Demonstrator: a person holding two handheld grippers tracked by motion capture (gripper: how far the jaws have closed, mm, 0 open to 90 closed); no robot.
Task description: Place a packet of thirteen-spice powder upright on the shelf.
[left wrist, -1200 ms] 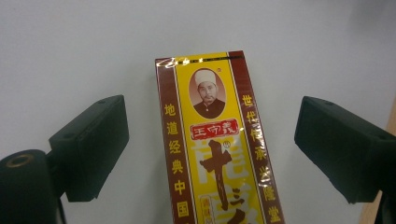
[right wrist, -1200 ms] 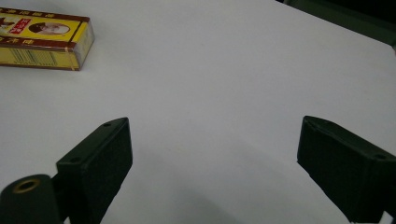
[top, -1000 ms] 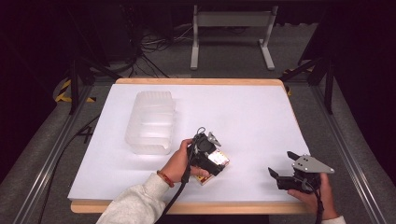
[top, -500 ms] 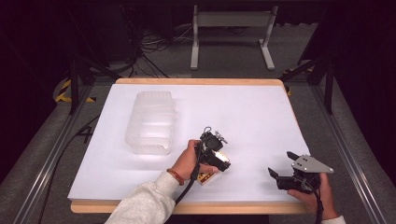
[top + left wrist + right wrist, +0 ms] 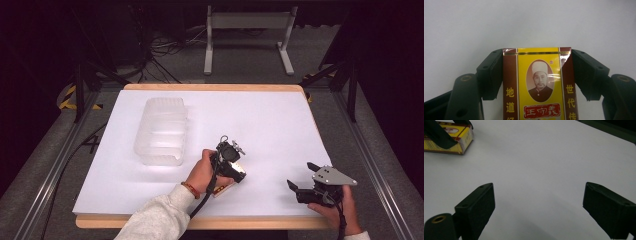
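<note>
Left gripper view: left gripper point(image 5: 537, 75) has just closed its jaws on the yellow-and-maroon carton point(image 5: 537, 85), lying flat on the white table point(image 5: 280, 130).
Judged light, stiff, glossy, crushable; its long side edges suit gripping. Right gripper point(image 5: 539, 207) rests open, well apart.

One yellow-and-maroon box point(image 5: 537, 87), one clear plastic container point(image 5: 161, 131) beside it, two claws, all on one table point(image 5: 280, 125).

The left gripper point(image 5: 537, 75) has just closed its fingers point(image 5: 490, 75) onto the yellow box point(image 5: 537, 85).
</note>
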